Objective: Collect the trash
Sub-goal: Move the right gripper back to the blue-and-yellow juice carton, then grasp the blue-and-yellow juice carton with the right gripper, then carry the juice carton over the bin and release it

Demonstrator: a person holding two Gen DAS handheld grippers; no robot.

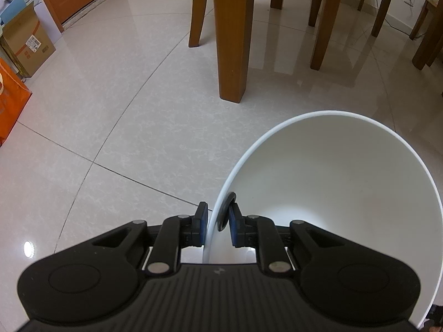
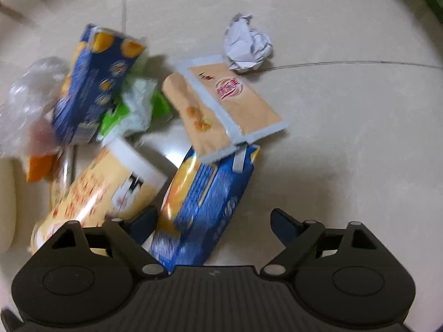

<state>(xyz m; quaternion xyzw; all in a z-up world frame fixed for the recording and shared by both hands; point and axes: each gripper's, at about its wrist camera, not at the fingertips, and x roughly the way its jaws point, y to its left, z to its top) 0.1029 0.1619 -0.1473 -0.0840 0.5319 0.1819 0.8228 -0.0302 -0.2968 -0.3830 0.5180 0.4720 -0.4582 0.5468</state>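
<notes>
On the tiled floor in the right wrist view lies a loose heap of trash, and the right hand-held gripper hangs over it with its jaws spread wide, holding nothing. The blue snack bag sits between the jaws, its long axis running from the gripper up and slightly right toward the tan packet that overlaps its far end. A crumpled paper ball lies apart beyond them.

In the left wrist view, the left hand-held gripper is pinched narrow on the rim of the white bin, one finger outside, one inside.

The likely trouble: closing on the bag may drag the tan packet along or catch the yellow cup touching its left side. The slick wrapper could also slip free, and the picture is blurred, so alignment is uncertain.
</notes>
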